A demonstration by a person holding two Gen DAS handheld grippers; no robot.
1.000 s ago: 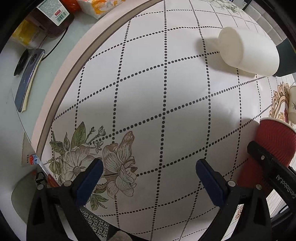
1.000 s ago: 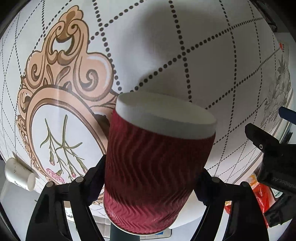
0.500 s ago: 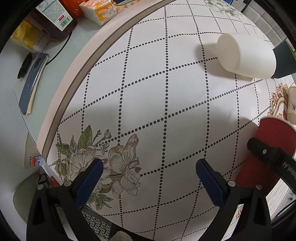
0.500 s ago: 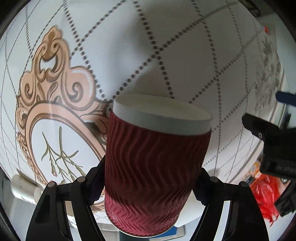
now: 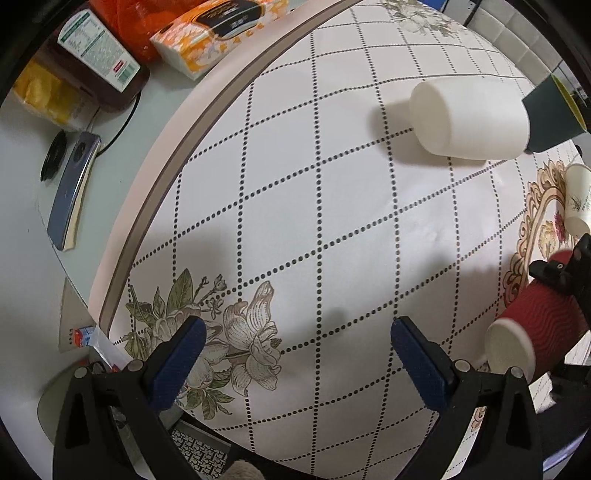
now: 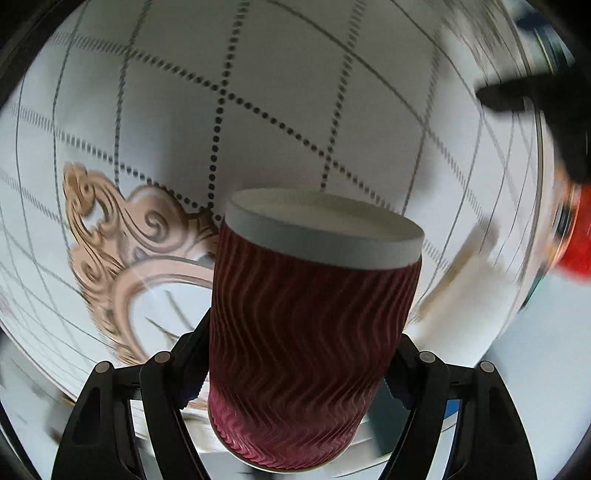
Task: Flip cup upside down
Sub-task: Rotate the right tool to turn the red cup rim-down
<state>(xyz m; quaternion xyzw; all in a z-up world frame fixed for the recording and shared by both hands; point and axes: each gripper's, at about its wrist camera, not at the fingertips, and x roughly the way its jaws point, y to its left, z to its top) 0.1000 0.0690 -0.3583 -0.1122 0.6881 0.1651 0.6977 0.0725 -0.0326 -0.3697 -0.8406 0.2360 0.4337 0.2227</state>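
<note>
A red ribbed paper cup (image 6: pixel 306 332) with a white base sits between the fingers of my right gripper (image 6: pixel 295 369), which is shut on it and holds it above the patterned tablecloth (image 6: pixel 280 96). In the left wrist view the cup (image 5: pixel 535 325) is at the right edge, tilted on its side with its white base towards me, held by the right gripper (image 5: pixel 561 273). My left gripper (image 5: pixel 295 354) is open and empty, low over the flower print.
A white cup (image 5: pixel 469 118) lies on its side at the far right of the tablecloth (image 5: pixel 314 192), next to a dark green cup (image 5: pixel 554 110). A printed paper cup (image 5: pixel 580 199) is at the right edge. A bottle (image 5: pixel 96 55), tissue pack (image 5: pixel 218 33) and phone (image 5: pixel 70 188) lie left.
My right gripper has turned with the red cup, which now lies tilted on its side instead of standing. The left gripper has drawn back slightly.
</note>
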